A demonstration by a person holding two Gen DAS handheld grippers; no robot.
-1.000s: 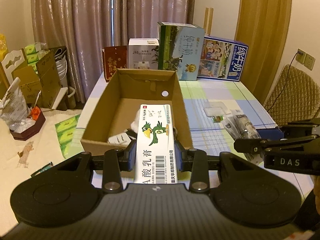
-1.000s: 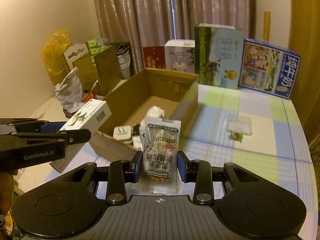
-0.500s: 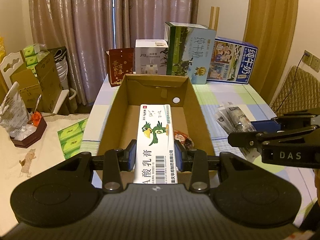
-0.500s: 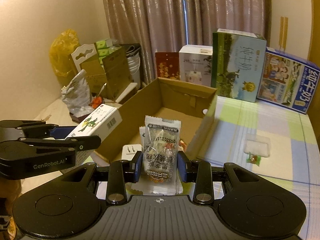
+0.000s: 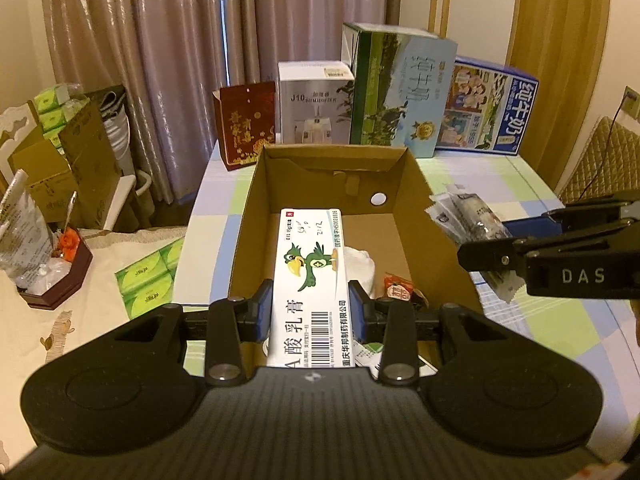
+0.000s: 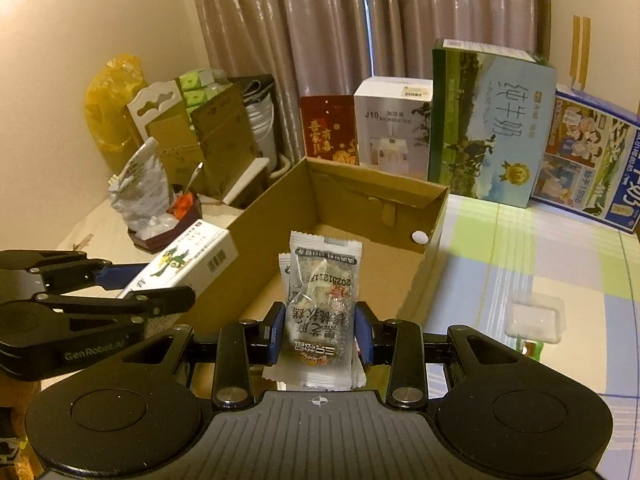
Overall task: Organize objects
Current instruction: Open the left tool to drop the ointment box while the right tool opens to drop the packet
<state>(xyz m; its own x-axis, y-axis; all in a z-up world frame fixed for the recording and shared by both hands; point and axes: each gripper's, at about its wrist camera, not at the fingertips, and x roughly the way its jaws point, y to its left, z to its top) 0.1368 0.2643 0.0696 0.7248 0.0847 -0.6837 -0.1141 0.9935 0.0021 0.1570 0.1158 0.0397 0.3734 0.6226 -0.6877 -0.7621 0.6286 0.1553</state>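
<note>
From my left wrist: my left tool (image 5: pixel 311 312), clenched on the white ointment carton with a green parrot (image 5: pixel 309 280), has come forward over the open brown cardboard box (image 5: pixel 412 208) on the checked worktop (image 5: pixel 520 184); release comes next, I judge. It reads "酸乳膏".

From my right wrist: my right tool (image 6: pixel 320 330), gripping clear snack packets (image 6: pixel 322 300), has closed in on the box at 12 o'clock. Behind stand "J10 HUMIDIFIER" and "纯牛奶".
</note>
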